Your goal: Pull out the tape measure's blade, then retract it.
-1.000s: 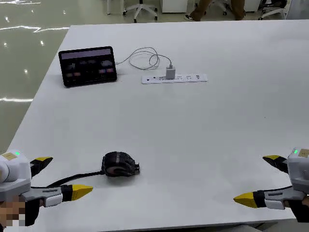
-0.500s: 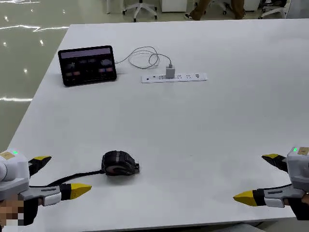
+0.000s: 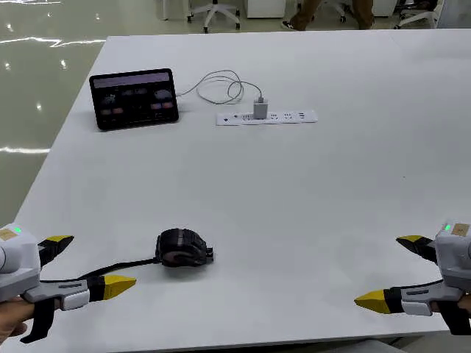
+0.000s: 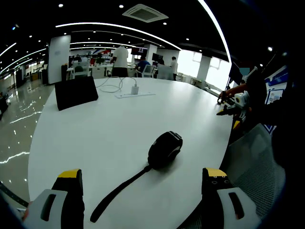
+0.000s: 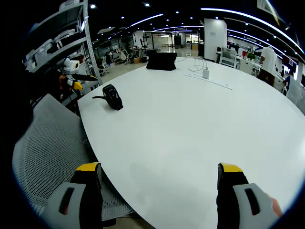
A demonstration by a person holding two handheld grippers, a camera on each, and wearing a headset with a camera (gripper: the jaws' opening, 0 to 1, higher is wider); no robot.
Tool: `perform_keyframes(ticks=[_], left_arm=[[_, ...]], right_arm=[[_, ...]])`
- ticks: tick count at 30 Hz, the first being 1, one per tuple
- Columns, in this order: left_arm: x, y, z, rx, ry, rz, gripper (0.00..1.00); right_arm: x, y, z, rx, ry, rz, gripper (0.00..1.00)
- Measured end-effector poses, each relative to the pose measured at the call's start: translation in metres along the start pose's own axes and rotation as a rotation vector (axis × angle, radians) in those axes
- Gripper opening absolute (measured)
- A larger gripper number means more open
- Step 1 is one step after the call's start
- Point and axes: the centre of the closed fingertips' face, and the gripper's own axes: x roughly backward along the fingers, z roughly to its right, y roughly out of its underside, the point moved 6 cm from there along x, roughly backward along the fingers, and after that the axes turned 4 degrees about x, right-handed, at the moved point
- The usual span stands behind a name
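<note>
At the near edge of the white table [image 3: 309,198], in the head view, the left gripper [image 3: 94,261] hangs at about 8 o'clock of the frame, its yellow-tipped jaws spread wide with nothing between them. A black wrist strap [image 3: 118,270] runs from just beside its nearer tip off toward 3 o'clock and joins the tape measure [image 3: 182,248], which lies flat on the table, blade fully wound in. The case's long axis runs 9 to 3 o'clock: strap at the 9 o'clock end, and a small nub at the 3 o'clock end that I take for the blade's hook. Well apart, at 4 o'clock of the frame, the right gripper [image 3: 388,271] is likewise released and holding nothing.

The left gripper is clearly the nearer one. In its own view the tape measure sits dead ahead at 12 o'clock, centred between the open jaws, the strap trailing back toward 7 o'clock. In the right gripper view the case is small and far off at 10 o'clock. So the left looks placed to pin the case, and the right would have to cross the bare table to reach the hook end facing it.

At the far side, from 11 toward 12 o'clock, stand a tablet [image 3: 134,99], a looped cable [image 3: 217,88], a charger [image 3: 260,110] and a power strip [image 3: 266,118], all clear of the work
</note>
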Motion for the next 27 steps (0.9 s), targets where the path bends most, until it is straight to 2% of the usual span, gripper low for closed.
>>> perform_keyframes(ticks=[17,27], left_arm=[[-0.0001,0.0004,-0.0011,0.000,0.004,-0.005,1.00],[-0.0039,0.0032,0.0055,-0.009,0.031,-0.039,1.00]], right_arm=[[0.0009,-0.0017,0.0021,-0.003,0.003,0.002,0.97],[0.0004,-0.0006,0.0000,0.002,0.007,0.007,1.00]])
